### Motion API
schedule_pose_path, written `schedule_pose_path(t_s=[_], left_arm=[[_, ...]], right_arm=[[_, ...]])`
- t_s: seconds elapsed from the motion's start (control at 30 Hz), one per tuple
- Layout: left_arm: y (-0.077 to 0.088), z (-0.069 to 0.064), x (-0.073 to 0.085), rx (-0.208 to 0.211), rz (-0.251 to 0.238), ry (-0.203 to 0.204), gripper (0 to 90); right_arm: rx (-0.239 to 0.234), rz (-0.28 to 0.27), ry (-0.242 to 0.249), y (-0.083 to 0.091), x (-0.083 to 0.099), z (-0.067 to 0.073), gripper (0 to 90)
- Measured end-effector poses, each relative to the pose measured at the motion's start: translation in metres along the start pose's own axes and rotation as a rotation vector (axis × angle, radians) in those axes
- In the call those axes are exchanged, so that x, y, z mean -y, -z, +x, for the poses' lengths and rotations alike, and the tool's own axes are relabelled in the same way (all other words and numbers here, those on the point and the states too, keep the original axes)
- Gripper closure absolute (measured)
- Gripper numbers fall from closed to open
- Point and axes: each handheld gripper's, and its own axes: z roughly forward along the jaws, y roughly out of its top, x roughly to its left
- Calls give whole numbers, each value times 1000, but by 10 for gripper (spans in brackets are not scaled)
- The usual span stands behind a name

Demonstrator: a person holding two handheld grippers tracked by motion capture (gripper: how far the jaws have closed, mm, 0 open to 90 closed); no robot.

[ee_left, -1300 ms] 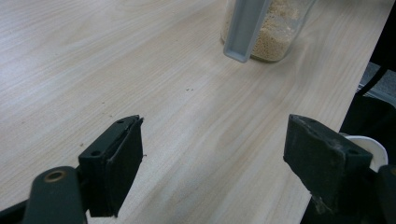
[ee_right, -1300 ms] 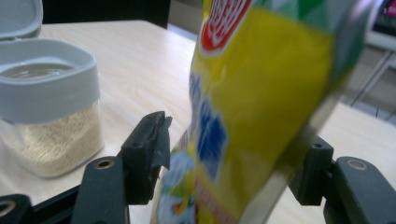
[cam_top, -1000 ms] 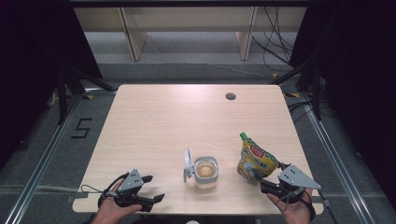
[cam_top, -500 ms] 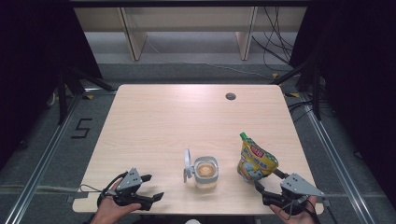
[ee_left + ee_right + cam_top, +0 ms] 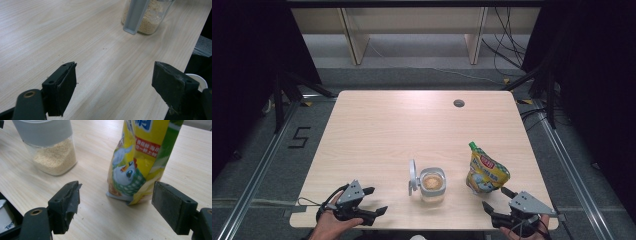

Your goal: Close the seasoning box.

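Observation:
A yellow pouch with a green cap stands upright on the wooden table, near the front right. To its left is a clear jar of pale granules, its grey lid swung open to the left. My right gripper sits just in front of the pouch; its jaws have just been opening, stand open, and have nothing between them. The jar lies off to its left. My left gripper rests open at the front left, empty, facing the jar and lid.
A round cable hole lies at the table's far right. Wooden shelving stands beyond the far edge. The table's front edge runs right behind both hands. A white round object sits below that edge.
My right gripper has drawn back from the pouch toward the front edge with its jaws spread wider. The pouch stands alone. The left gripper has not moved.

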Motion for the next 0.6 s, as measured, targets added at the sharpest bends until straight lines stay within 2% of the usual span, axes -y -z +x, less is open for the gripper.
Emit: schedule_pose_path(t_s=[0.07,0.13,0.17,0.2,0.23,0.27,0.3,0.33,0.37,0.43,0.47,0.5,0.53,0.57,0.6], left_arm=[[-3,-1,1,4,-25,6,193],[-2,-1,2,2,-24,9,193],[0,-1,1,-7,-4,6,193],[-1,-2,1,-1,-25,19,193],[1,-2,1,-2,-12,5,193],[2,-2,0,-2,-12,9,193],[2,-1,-1,-2,-23,-9,193],[4,0,-2,2,-6,-19,193],[3,-2,-1,-6,-21,10,193],[3,-4,-3,-1,-29,30,193],[3,-4,-3,-7,-24,19,193],[3,-5,-5,0,-26,27,193],[4,-5,-7,-9,-18,14,194],[3,-6,-7,3,-41,27,195],[4,-7,-10,9,-39,22,199]], right_arm=[[0,4,1,1,1,0,236],[13,12,-5,2,2,1,233],[6,17,-13,3,2,2,232],[12,18,-15,4,3,2,233],[15,16,-13,4,3,2,233],[3,12,-19,4,3,3,233],[3,13,-16,4,3,3,233],[6,26,-35,5,3,5,233],[-6,18,-21,4,3,4,233],[2,24,-14,5,4,5,233],[6,16,-11,5,5,4,232],[13,30,-37,5,6,7,232],[-3,29,-25,6,6,5,232],[-3,33,-27,7,6,6,232],[-2,33,-28,8,6,6,232]])
